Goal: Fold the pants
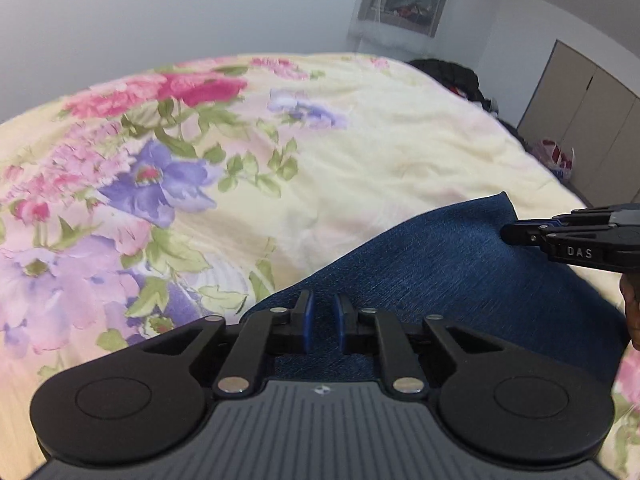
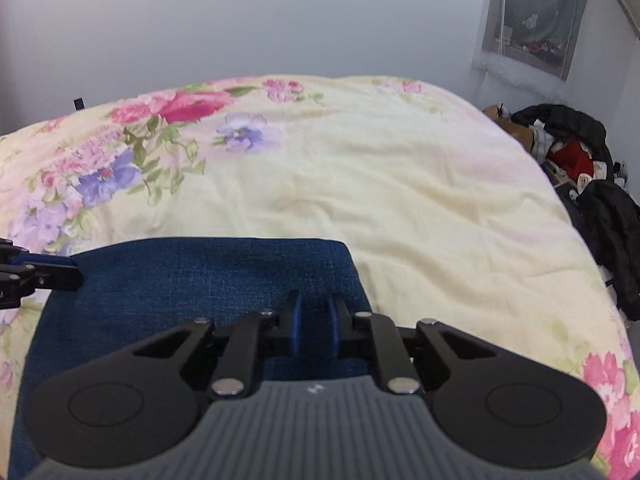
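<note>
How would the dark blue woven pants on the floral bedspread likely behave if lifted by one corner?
The dark blue woven pants would probably droop rather than hold shape, since they lie flat and follow the soft floral bedspread. The coarse weave suggests moderate weight and little slipperiness. The stacked layers may well slide apart unless both are gripped.

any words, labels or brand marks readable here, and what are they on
"DAS": white letters on the side of the right gripper, seen in the left wrist view.
A small white emblem sits on each gripper's grey body, on the left gripper too; it is a symbol, not readable text.
Nothing readable on the pants or blanket.
</note>
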### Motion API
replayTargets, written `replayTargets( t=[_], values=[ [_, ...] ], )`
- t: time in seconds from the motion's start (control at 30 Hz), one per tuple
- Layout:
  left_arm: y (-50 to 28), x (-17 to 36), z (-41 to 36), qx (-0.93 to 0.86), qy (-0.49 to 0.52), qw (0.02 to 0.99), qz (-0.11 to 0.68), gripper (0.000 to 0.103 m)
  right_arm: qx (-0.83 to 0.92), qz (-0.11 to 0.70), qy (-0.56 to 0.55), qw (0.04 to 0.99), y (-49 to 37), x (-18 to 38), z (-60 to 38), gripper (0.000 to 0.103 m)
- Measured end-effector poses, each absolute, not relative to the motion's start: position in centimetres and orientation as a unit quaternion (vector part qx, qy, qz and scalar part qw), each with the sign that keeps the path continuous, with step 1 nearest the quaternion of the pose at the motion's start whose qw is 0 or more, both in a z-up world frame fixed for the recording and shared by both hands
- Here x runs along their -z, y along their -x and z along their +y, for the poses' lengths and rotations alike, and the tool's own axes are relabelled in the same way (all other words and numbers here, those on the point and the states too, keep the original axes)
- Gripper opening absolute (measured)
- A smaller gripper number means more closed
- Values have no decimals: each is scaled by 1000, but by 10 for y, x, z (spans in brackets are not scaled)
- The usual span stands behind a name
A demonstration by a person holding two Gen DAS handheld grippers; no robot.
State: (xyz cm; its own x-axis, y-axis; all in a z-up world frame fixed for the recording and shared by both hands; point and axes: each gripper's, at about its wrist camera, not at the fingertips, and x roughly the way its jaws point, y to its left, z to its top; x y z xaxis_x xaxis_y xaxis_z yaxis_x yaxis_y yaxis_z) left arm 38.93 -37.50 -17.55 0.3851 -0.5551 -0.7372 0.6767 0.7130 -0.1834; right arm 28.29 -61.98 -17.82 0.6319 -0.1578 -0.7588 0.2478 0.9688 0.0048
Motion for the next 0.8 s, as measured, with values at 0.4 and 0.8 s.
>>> replayTargets(
  t=[0.4,0.8],
  values=[
    [-372,166,-374,350,-118,832,415,13,142,418,-60,895,-275,180,-620,5],
    [-295,133,-359,345,-176,824,413,14,125,438,-25,890,-168,136,-592,10]
  ],
)
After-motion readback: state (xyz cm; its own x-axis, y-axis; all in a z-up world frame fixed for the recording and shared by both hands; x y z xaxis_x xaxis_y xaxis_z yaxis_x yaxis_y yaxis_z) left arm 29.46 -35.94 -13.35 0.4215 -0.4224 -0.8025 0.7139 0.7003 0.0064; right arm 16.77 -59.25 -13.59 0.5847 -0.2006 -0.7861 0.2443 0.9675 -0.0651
